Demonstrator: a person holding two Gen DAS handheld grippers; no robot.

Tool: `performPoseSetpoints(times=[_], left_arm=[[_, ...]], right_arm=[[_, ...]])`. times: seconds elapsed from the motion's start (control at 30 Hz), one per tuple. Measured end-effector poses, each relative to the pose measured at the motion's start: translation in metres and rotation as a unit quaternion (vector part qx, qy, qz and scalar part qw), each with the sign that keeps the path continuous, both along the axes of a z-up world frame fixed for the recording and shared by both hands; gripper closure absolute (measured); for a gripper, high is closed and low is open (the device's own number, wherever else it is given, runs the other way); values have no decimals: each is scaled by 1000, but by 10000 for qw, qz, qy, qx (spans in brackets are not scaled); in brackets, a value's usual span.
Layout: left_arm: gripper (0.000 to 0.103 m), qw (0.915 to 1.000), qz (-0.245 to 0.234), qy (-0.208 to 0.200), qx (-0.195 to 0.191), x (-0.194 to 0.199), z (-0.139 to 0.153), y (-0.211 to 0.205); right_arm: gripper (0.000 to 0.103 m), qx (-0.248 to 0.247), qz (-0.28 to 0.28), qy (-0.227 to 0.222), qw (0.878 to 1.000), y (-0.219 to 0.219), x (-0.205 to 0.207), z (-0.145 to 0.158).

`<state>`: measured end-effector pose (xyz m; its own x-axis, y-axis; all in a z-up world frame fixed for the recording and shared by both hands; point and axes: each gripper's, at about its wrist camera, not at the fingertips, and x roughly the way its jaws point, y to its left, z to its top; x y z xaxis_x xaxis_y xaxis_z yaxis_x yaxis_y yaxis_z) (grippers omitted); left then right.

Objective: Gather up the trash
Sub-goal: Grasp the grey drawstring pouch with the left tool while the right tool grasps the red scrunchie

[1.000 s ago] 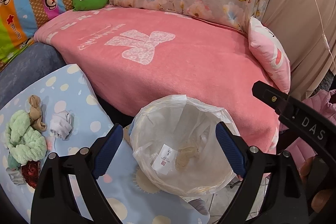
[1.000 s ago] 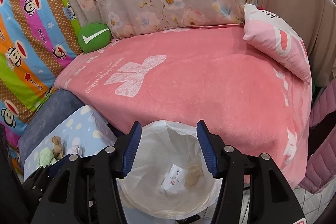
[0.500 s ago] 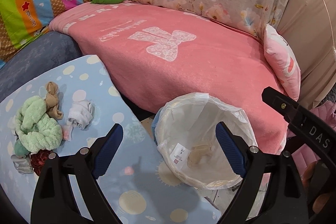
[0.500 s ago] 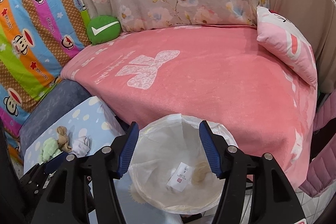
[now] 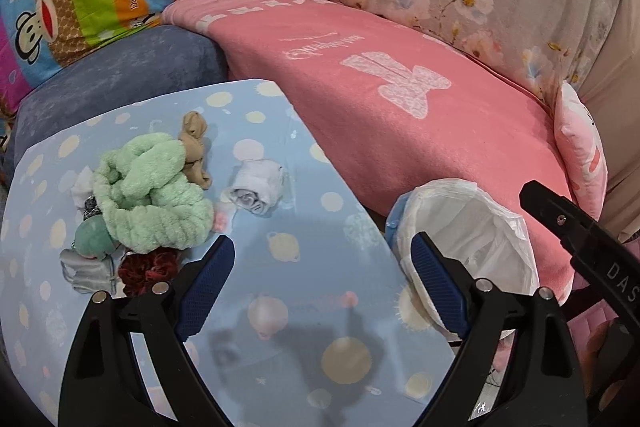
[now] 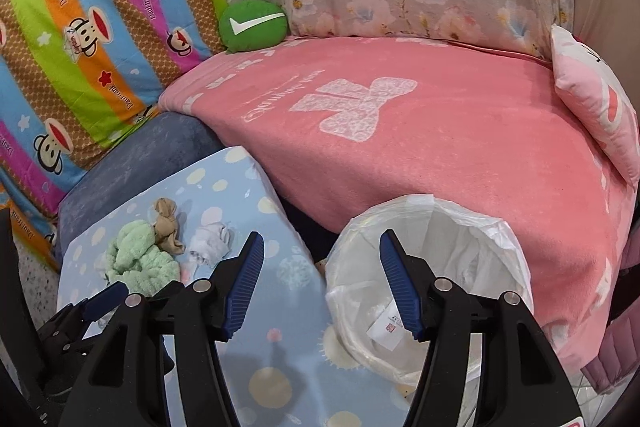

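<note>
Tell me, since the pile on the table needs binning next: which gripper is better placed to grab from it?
Left. The left gripper hangs open beside the green fuzzy cloth; the right gripper sits nearer the lined bin.

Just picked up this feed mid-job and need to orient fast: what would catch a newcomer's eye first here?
The big pink blanket over the sofa fills the middle of both views. In front of it stands a bin with a white liner, a tag lying inside. Left of the bin, on the blue spotted table, lies a pile of soft scraps led by a fluffy green bundle; both grippers hover open and empty.
</note>
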<state>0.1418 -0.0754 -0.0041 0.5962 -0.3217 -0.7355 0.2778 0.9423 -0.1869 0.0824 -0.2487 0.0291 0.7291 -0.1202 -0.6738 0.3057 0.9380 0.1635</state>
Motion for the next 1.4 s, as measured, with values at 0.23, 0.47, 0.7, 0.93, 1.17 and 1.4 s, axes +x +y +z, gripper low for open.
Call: performPoseSetpoints(times=[0.23,0.47,0.7,0.93,1.17,1.4], left_arm=[[17,9992,400,32,17,2,-5,53],[17,9960,873,110,131,5,-15,109],[17,9904,1329,269,269,6,-31,166],[12,9783,1934,627,405,8,-63,230],[12,9658,2394,975,219,16,-92,279],[16,9641,2348,1238,-87,34,-114,286]], right_arm=[[43,-61,349,125,9993,46,12,-5],[40,-152,744,325,9966,101,23,-18],[40,-169,1190,630,9907,159,35,-45],[40,-168,1530,937,9836,205,46,-86],[40,-8,1684,1148,9790,228,61,-115],[41,86,1713,1355,9758,239,78,-136]])
